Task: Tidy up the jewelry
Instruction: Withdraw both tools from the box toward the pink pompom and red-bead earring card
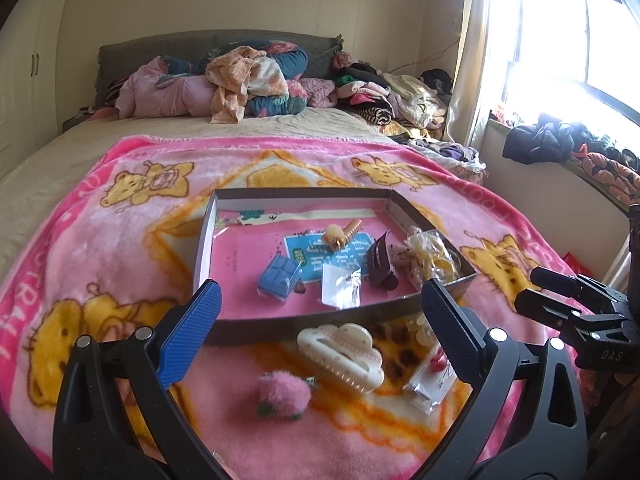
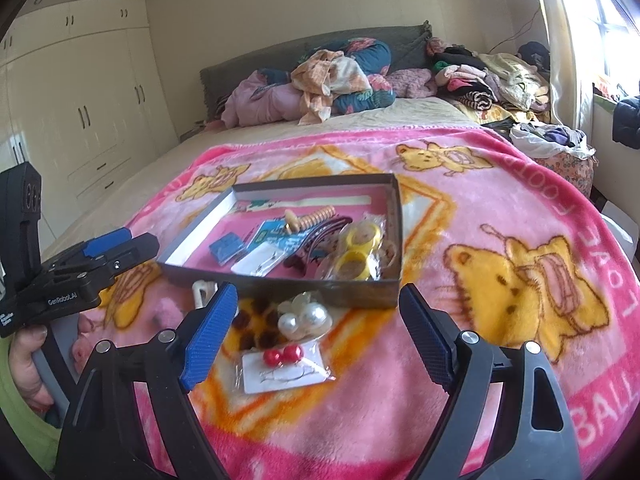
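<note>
Left wrist: fluffy pompom (image 1: 283, 396), scalloped claw clip (image 1: 342, 350)

Shallow box (image 1: 436, 228) holding clips and packets, white claw clip (image 1: 344, 354), earring card (image 2: 286, 372) just outside

Daylight floods in from the window (image 1: 576, 36) at the upper right of my left wrist view, blown out to pure white there. The blanket (image 1: 100, 240) is evenly lit with only soft shadows. Both views bend strongly at the edges, with dark corners. Near items at the bottom centre look soft, and the pink pompom (image 1: 284, 396) is blurred.
</note>
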### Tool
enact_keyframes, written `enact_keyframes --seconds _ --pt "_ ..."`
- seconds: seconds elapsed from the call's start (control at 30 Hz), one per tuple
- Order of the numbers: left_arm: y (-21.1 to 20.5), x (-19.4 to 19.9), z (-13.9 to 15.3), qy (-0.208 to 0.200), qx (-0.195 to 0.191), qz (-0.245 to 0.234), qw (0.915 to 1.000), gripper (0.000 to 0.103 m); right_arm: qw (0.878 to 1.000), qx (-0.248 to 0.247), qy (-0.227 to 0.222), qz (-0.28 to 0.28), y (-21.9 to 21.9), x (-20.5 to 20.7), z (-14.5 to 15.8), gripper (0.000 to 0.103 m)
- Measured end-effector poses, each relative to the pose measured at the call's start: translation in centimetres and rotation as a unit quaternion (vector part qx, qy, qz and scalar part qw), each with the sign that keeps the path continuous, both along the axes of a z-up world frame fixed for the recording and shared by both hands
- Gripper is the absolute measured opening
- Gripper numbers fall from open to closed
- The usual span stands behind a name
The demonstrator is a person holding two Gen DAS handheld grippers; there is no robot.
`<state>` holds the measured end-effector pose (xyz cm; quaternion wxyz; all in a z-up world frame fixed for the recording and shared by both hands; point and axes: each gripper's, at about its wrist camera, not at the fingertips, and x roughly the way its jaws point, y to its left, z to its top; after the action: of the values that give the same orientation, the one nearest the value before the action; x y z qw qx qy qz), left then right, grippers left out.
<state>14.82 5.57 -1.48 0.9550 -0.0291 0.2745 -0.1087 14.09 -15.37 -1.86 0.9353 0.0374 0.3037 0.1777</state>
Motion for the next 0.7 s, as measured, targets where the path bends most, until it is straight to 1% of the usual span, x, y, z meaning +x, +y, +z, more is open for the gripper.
enact_keyframes --seconds 0.23,0.3,0.4,0.7 --pt "0.9 -0.5 -1.2 0.013 0.006 0.003 0.9999 0.091 1.0 -0.012 0.016 0.016 1.3 -0.4 -1.4 0.081" --pt "1.2 -0.7 -1.6 0.017 0.008 0.005 0.9998 0.091 0.999 -0.016 0.02 0.02 1.6 -0.4 -1.8 0.083" --pt "1.6 -0.9 -2.1 0.023 0.011 0.007 0.9996 0.091 0.999 -0.02 0.032 0.028 2.0 -0.5 -2.6 0.084" --pt "2.6 -1.1 -4.3 0.051 0.026 0.01 0.9983 0.091 0.996 -0.052 0.058 0.053 3.9 -0.1 -5.0 0.085"
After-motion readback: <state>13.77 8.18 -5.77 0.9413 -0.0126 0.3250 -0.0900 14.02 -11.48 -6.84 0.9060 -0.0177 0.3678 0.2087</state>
